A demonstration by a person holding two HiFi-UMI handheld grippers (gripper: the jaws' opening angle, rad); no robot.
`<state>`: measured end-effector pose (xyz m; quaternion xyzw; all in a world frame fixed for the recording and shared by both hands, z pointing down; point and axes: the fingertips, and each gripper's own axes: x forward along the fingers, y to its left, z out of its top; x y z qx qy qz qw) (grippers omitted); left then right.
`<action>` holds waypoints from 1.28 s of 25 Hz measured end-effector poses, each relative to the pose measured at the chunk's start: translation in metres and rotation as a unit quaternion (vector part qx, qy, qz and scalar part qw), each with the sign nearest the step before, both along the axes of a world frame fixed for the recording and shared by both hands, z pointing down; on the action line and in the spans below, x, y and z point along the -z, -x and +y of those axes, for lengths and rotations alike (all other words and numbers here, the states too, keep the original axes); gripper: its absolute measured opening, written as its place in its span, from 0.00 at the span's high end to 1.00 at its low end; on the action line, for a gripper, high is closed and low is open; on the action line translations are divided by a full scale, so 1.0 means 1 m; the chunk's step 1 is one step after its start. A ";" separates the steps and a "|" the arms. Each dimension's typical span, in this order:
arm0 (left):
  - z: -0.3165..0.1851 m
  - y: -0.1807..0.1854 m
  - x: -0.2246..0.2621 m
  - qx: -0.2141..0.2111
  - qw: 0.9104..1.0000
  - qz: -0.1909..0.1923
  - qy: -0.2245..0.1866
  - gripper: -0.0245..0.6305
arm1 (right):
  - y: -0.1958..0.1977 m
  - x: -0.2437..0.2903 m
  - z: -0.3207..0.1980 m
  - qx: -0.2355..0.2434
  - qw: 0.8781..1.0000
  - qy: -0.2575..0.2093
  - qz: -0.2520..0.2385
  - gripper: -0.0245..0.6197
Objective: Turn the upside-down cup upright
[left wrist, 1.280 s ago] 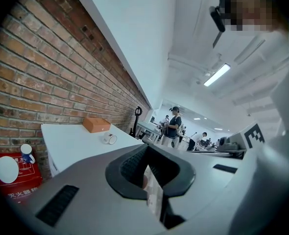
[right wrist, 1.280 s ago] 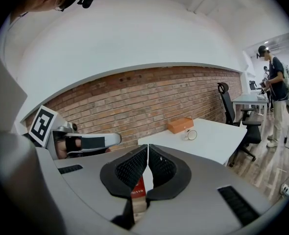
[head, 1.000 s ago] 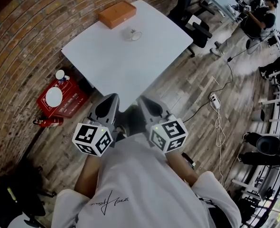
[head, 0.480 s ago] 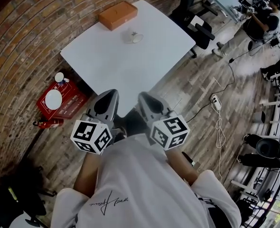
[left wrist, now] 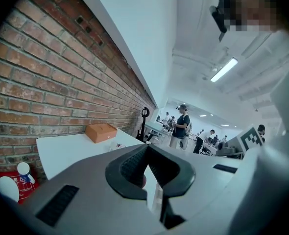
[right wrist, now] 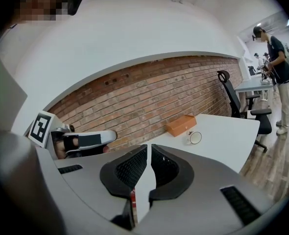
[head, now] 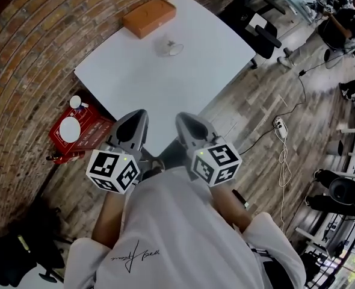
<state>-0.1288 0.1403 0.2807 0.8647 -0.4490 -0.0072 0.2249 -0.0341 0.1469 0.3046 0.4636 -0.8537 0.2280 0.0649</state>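
judging by how things lie, the task has not begun. the cup [head: 169,47] sits untouched toward the far side of the white surface [head: 147,89], just in front of the orange box [head: 147,15]. in the right gripper view its rim faces sideways, so it looks tipped or on its side rather than upright. the left gripper [head: 138,114] and the right gripper [head: 184,118] hover side by side at the near corner of the surface, close to the person's body and well apart from the cup. the left fingers are pressed together at their tips with nothing between them; the right fingers are drawn in to a thin slit, also empty. the reach, the grasp, the turn and the set-down are all left. nothing stands between the grippers and the cup. the box behind the cup and the brick wall [head: 33,59] on the left hem in a far-side approach, and the right edge drops to the floor by an office chair [head: 257,34].
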 end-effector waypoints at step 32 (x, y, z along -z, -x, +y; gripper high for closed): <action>-0.164 -0.042 -0.036 0.012 0.997 -0.065 0.050 0.95 | -0.031 -0.044 -0.150 0.040 0.996 0.064 -0.046 0.93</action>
